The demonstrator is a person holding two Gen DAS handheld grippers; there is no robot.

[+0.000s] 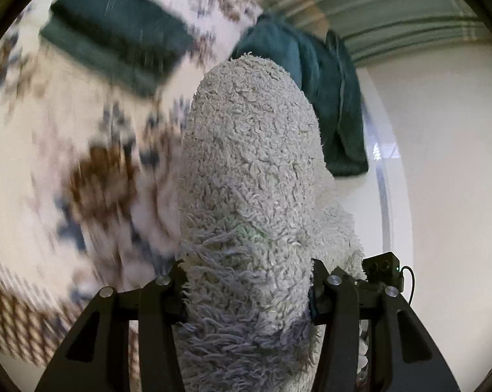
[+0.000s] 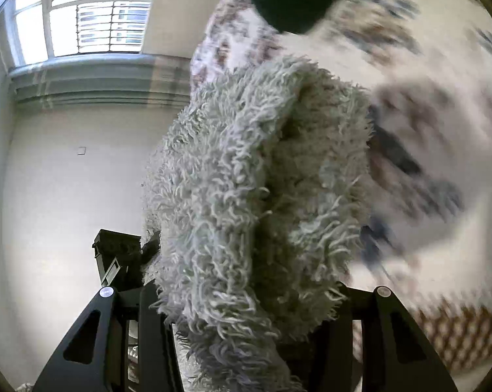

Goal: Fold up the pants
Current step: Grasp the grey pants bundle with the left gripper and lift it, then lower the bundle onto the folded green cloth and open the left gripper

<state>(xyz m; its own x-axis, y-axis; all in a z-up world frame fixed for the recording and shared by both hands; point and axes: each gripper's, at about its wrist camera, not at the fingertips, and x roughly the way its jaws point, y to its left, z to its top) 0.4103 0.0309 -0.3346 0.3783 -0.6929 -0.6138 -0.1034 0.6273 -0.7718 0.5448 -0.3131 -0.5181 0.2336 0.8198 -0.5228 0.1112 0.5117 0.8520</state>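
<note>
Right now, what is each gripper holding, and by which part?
Both hold the fluffy pale pants. The left gripper and right gripper each clamp a bunched fold; which part of the garment cannot be told.

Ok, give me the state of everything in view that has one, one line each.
Left hand-held gripper: shut on the fluffy pants.
Right hand-held gripper: shut on the fluffy pants.
Fluffy pants: bunched, lifted off the patterned cover, held by both grippers.
Folded green garment: lying flat on the patterned cover.
Second green garment: unfolded, draped over the cover's edge.
</note>
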